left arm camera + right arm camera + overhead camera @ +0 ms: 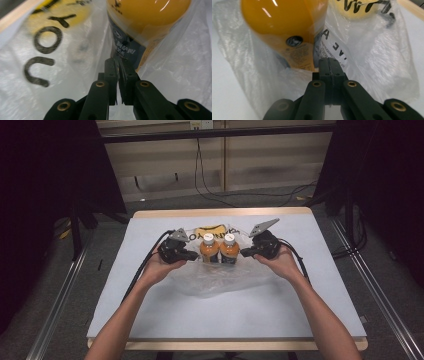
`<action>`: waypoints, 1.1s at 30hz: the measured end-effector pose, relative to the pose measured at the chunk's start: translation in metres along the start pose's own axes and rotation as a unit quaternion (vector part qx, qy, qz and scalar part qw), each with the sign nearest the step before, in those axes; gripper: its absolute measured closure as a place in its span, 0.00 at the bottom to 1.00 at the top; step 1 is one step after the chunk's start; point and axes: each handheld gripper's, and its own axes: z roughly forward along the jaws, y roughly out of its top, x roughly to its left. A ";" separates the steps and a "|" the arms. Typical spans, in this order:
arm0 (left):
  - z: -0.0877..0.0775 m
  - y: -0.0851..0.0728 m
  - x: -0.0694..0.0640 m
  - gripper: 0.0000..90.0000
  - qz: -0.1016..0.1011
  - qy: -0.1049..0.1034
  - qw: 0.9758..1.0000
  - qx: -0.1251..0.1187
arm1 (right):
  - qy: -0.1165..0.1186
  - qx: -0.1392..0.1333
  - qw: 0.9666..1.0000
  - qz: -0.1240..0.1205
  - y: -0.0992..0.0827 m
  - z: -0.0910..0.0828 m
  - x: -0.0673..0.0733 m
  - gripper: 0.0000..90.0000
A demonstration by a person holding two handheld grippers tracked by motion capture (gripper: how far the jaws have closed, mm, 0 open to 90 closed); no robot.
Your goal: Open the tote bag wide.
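At the middle of the table [150, 320]: two orange bottles stand side by side inside a clear plastic bag [220, 280] printed with black letters on yellow.
Left bottle [209, 247]: upright, white cap, touching its neighbour.
Right bottle [229, 249]: upright, white cap, just beside the right jaws.
Step in hand: likely gathering the bag's sides to lift or shift it with the bottles inside.
Doing it well: pull both sides evenly and upward, keeping the film taut under the bottles so they stay upright; avoid tugging outward, which could tear thin plastic or tip a bottle.
Left hand-held gripper [119, 65]: jaws pressed together, seemingly pinching bag film at the tips, next to the left bottle's dark label.
Right hand-held gripper [329, 65]: jaws fully together against the bag beside the right bottle; whether film is caught between them I cannot tell.
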 end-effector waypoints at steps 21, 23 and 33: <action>0.033 -0.024 0.011 0.97 0.005 0.053 0.993 0.110 | 0.000 0.102 0.995 0.014 -0.016 0.046 -0.012 1.00; 0.033 -0.024 0.012 0.98 0.010 0.055 0.992 0.116 | -0.006 0.106 0.994 0.008 -0.018 0.043 -0.015 1.00; 0.020 -0.036 0.022 1.00 0.006 0.080 0.987 0.142 | -0.057 0.169 0.984 -0.008 -0.037 0.014 -0.027 1.00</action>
